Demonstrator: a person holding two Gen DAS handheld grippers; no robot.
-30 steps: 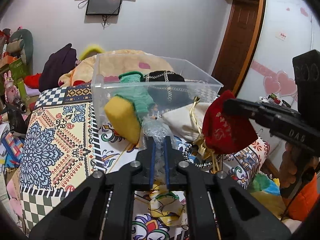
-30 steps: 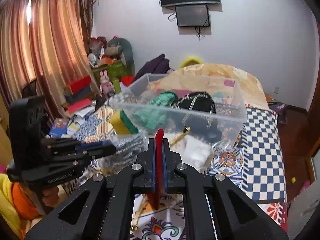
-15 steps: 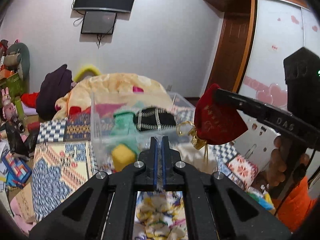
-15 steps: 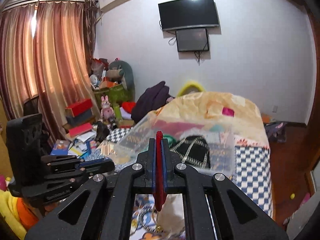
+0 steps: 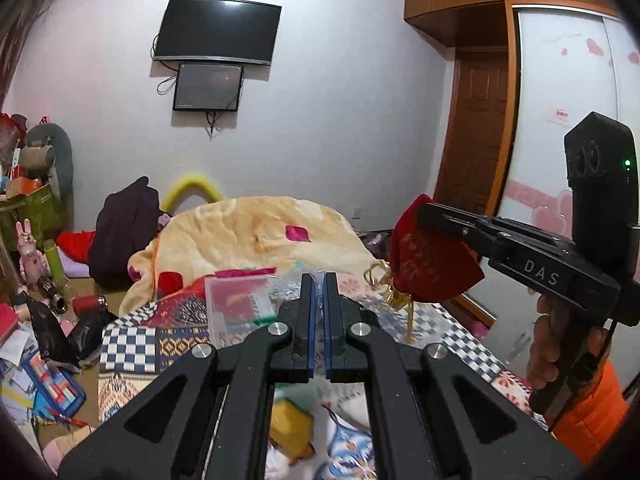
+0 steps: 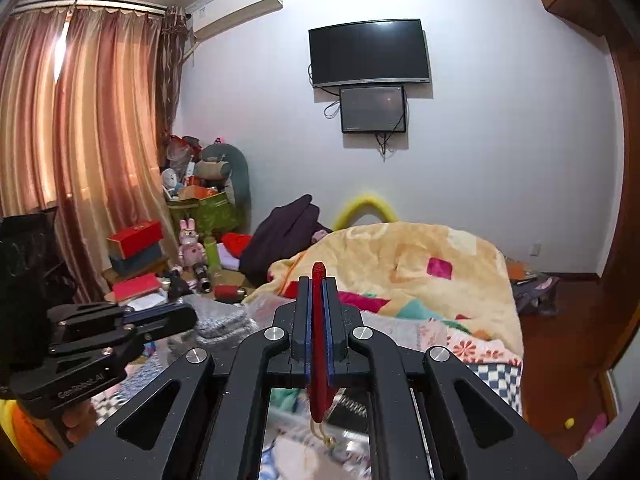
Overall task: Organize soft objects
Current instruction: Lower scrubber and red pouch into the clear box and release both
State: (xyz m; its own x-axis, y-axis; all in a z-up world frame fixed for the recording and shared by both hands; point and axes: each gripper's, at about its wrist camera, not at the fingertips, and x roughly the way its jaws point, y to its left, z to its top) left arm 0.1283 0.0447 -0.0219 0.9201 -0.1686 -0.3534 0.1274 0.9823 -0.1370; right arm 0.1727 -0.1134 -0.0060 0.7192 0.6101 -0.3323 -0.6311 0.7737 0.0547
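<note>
My left gripper [image 5: 319, 280] is shut on a clear plastic bag [image 5: 316, 300] that holds grey knitted fabric, lifted above the bed; the grey bundle [image 6: 224, 322] hangs from it in the right wrist view. My right gripper [image 6: 319, 280] is shut on a red velvet drawstring pouch [image 5: 430, 266] with gold cords, held up in the air; its edge [image 6: 319, 344] shows between the jaws. The clear plastic storage box [image 5: 240, 304] sits on the bed below, mostly hidden behind the left gripper. A yellow sponge-like item [image 5: 292, 428] lies under it.
A yellow blanket [image 5: 256, 236] is heaped on the patterned bedspread [image 5: 132, 344]. A dark garment [image 5: 128, 228] lies at the far left of the bed. Boxes, toys and clutter fill the floor at left [image 6: 136, 248]. A wardrobe [image 5: 560, 120] stands at right.
Both grippers have risen with their loads and tilted up, so the box has dropped low in both views and the wall and TV fill the frames.
</note>
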